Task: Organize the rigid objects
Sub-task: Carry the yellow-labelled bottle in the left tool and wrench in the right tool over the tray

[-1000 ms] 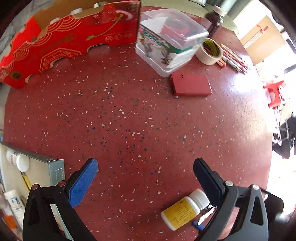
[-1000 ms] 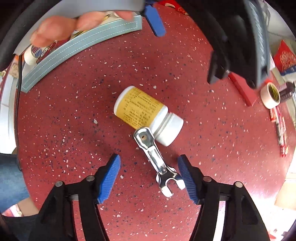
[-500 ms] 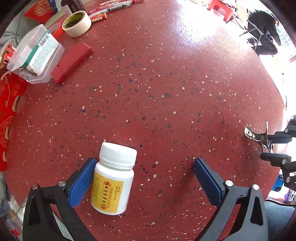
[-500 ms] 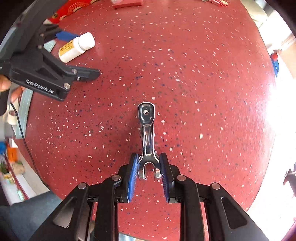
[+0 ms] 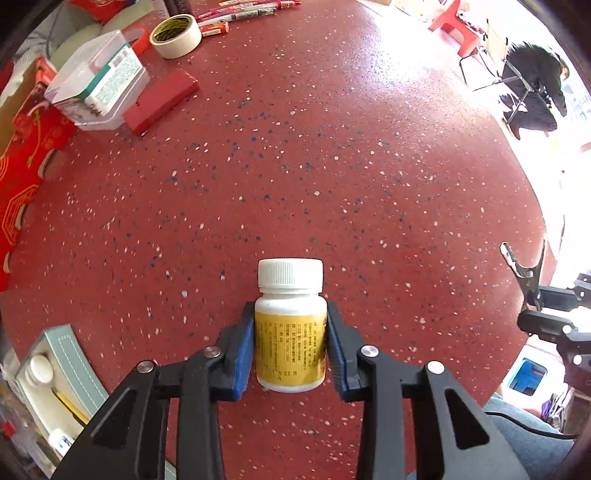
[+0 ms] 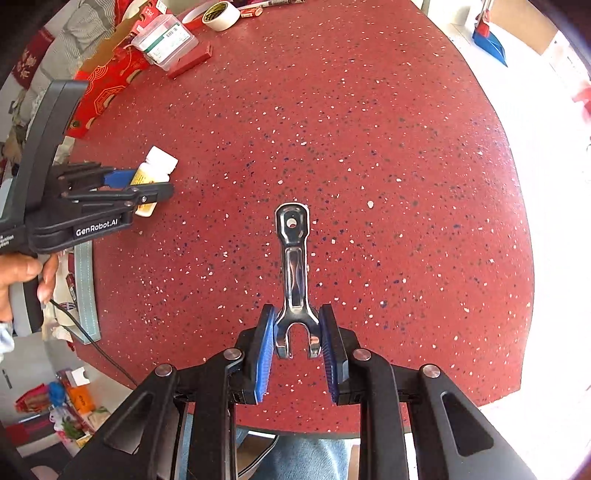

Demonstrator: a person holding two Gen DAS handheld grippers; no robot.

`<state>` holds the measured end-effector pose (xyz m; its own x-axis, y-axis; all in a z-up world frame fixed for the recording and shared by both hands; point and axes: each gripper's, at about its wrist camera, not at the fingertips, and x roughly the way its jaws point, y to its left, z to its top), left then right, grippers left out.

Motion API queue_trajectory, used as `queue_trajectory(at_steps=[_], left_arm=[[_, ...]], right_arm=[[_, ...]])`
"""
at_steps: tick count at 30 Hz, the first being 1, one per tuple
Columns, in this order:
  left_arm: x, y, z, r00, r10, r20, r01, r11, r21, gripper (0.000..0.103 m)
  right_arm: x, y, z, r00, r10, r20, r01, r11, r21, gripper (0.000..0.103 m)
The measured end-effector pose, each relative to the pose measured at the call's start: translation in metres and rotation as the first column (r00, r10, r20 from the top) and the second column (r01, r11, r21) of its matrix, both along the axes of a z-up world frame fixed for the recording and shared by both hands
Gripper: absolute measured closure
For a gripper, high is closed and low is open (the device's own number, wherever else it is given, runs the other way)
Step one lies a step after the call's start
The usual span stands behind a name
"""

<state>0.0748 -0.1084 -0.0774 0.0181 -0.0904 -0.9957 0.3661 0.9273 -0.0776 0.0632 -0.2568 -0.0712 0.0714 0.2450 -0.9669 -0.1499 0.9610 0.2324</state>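
Note:
A white pill bottle (image 5: 290, 332) with a yellow label and a white cap lies lengthwise between the blue pads of my left gripper (image 5: 290, 308). Its jaws are closing, and both pads press on the bottle's sides over the red speckled table (image 5: 332, 166). The right wrist view shows the same bottle (image 6: 157, 164) in the left gripper (image 6: 147, 188) at the left. My right gripper (image 6: 295, 314) is shut on the forked end of a shiny metal clip (image 6: 293, 266), which points away from me. That clip (image 5: 524, 266) also shows at the right edge of the left wrist view.
At the far left stand a clear plastic box (image 5: 98, 83), a flat red case (image 5: 160, 101), a tape roll (image 5: 177, 36), markers (image 5: 240, 14) and a red carton (image 5: 22, 166). A grey-green tray (image 5: 55, 369) holds small items. A person (image 5: 532, 92) sits beyond the table.
The left gripper swung over the pill bottle, centred on it and closed on its sides. The right gripper closed on the metal clip and carried it away from the bottle.

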Motion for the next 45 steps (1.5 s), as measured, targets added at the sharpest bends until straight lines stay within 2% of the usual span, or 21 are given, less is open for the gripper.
queue_trajectory(at_steps=[3, 8, 12, 18, 21, 28, 35, 39, 45], left_arm=[[-0.022, 0.007, 0.026, 0.997, 0.069, 0.023, -0.067, 0.996, -0.065, 0.065], [-0.061, 0.027, 0.059, 0.986, 0.155, 0.062, -0.147, 0.983, -0.112, 0.065], [-0.079, 0.041, 0.075, 0.969, 0.233, 0.076, -0.223, 0.967, -0.121, 0.065], [-0.096, 0.079, 0.082, 0.931, 0.345, 0.118, -0.329, 0.934, -0.137, 0.065], [-0.106, 0.105, 0.085, 0.897, 0.419, 0.142, -0.401, 0.905, -0.142, 0.065], [-0.133, 0.168, 0.093, 0.78, 0.603, 0.165, -0.582, 0.797, -0.159, 0.065], [-0.159, 0.21, 0.087, 0.684, 0.712, 0.161, -0.696, 0.702, -0.149, 0.065], [-0.17, 0.227, 0.084, 0.644, 0.749, 0.157, -0.736, 0.662, -0.141, 0.065], [-0.178, 0.243, 0.082, 0.602, 0.783, 0.157, -0.773, 0.62, -0.13, 0.065]], right_arm=[[-0.009, 0.005, 0.013, 1.0, -0.024, 0.002, 0.024, 1.0, 0.017, 0.078], [-0.028, 0.029, 0.036, 1.0, -0.003, 0.015, 0.003, 1.0, 0.014, 0.078], [-0.03, 0.061, 0.04, 0.998, 0.063, 0.028, -0.063, 0.998, -0.004, 0.078], [-0.027, 0.104, 0.056, 0.978, 0.199, 0.069, -0.194, 0.979, -0.063, 0.078], [-0.027, 0.129, 0.062, 0.96, 0.266, 0.084, -0.259, 0.962, -0.086, 0.078], [-0.032, 0.186, 0.069, 0.906, 0.412, 0.096, -0.399, 0.908, -0.123, 0.078], [-0.042, 0.244, 0.076, 0.845, 0.526, 0.102, -0.513, 0.849, -0.128, 0.078], [-0.051, 0.278, 0.081, 0.796, 0.595, 0.112, -0.581, 0.803, -0.131, 0.078], [-0.065, 0.321, 0.084, 0.722, 0.682, 0.116, -0.668, 0.731, -0.14, 0.078]])
